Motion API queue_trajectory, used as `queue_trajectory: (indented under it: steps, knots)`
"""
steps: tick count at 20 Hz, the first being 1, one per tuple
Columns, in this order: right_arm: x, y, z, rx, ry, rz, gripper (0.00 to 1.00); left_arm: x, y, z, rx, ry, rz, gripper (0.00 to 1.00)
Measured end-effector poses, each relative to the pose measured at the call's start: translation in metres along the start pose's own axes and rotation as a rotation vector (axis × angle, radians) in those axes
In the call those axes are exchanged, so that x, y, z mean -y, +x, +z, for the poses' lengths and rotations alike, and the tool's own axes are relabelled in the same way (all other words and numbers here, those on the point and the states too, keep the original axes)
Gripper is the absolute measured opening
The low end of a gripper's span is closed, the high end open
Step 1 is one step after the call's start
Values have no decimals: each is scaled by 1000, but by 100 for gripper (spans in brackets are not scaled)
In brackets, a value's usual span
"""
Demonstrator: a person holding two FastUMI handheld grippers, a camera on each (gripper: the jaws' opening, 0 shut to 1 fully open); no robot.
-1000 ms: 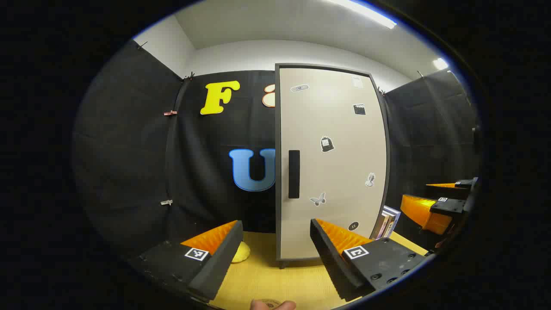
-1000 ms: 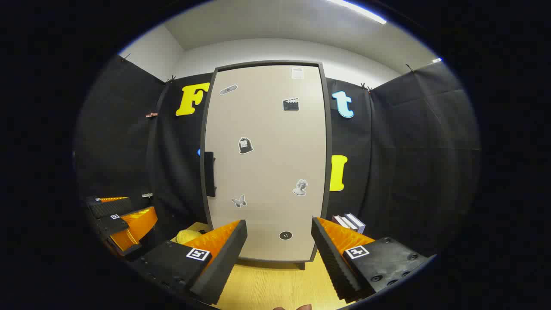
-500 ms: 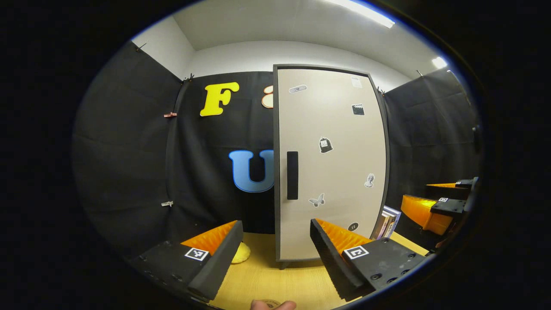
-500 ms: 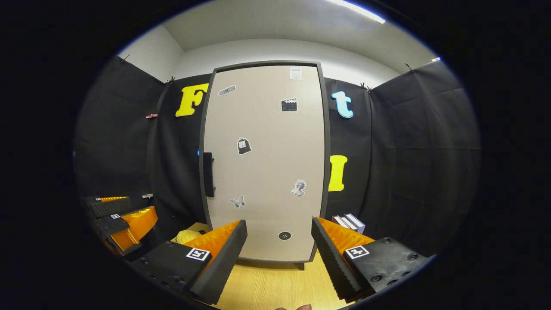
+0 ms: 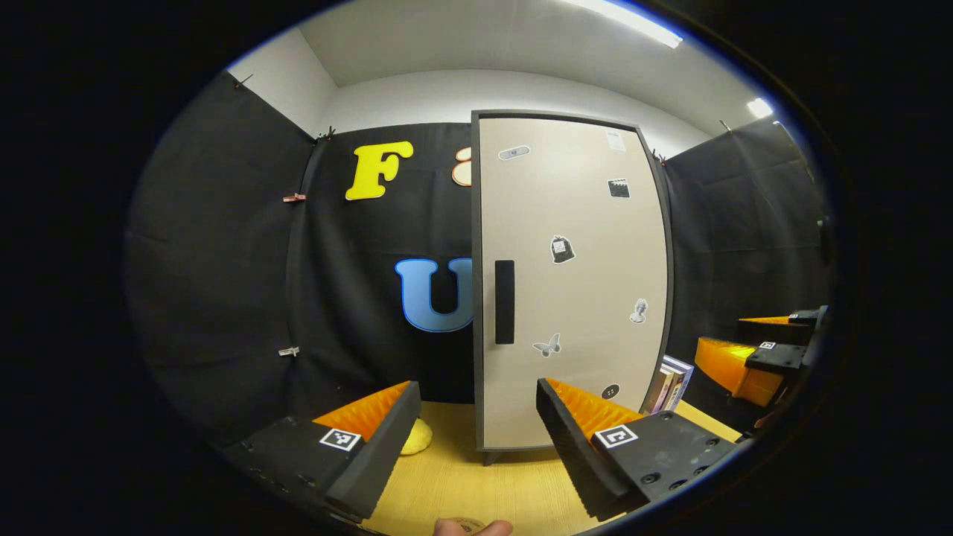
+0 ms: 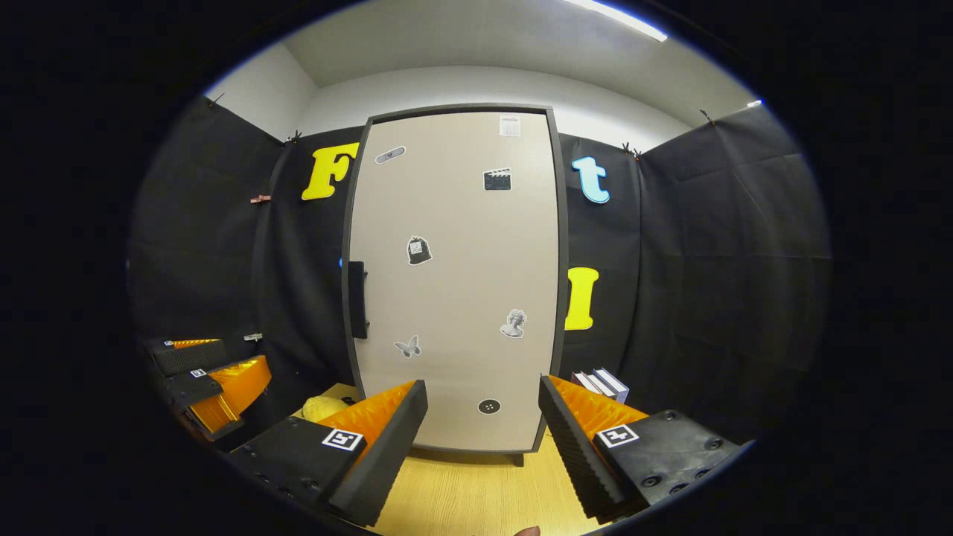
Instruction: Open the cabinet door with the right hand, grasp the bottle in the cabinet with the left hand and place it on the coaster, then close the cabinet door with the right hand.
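Wood-grain tabletop (image 6: pixel 476 495) lies under both your tongs, and nothing of the task is done yet: the cabinet door (image 6: pixel 454 275) is shut, so the bottle is hidden behind it. Your right tongs (image 6: pixel 482 424) are spread wide and empty, facing the door. Your left tongs (image 5: pixel 476 428) are likewise spread and hold nothing. Beyond them one yellow lump (image 5: pixel 414 436) sits on the tabletop left of the cabinet; I cannot tell whether it is the coaster. One dark handle (image 5: pixel 505 301) runs along the door's left edge, well ahead of you. A few books (image 6: pixel 601 384) stand to its right. Opening, fetching, placing and closing all remain.
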State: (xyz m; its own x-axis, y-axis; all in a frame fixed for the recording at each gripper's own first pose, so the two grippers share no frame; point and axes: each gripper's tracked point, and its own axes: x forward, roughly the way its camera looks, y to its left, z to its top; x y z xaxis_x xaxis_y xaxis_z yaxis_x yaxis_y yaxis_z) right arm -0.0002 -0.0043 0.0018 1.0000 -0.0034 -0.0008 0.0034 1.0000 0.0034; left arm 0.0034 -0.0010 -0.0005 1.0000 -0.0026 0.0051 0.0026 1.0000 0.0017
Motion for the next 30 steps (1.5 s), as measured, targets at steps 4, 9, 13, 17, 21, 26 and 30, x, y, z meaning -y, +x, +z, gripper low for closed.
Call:
queue_trajectory:
  steps: [4,9,13,17,21,26,30]
  knots:
    - [-15,9,8,15,4,26,98,-1,0,1,3,2,5,98]
    - [-59,44,25,26,10,100,98,-7,-1,-4,-1,19,29,98]
    - [-105,81,34,39,25,150,98,-10,-3,-6,-16,7,62,98]
    - [-145,121,34,39,24,175,97,-15,-3,-7,-30,-9,89,98]
    - [-179,160,29,41,-4,184,98,-26,-3,-16,-49,-22,119,98]
    - [-201,208,15,22,15,160,98,-45,0,-23,-65,-45,159,98]
    - [-206,235,4,20,-17,124,75,-58,1,-32,-79,-65,178,98]
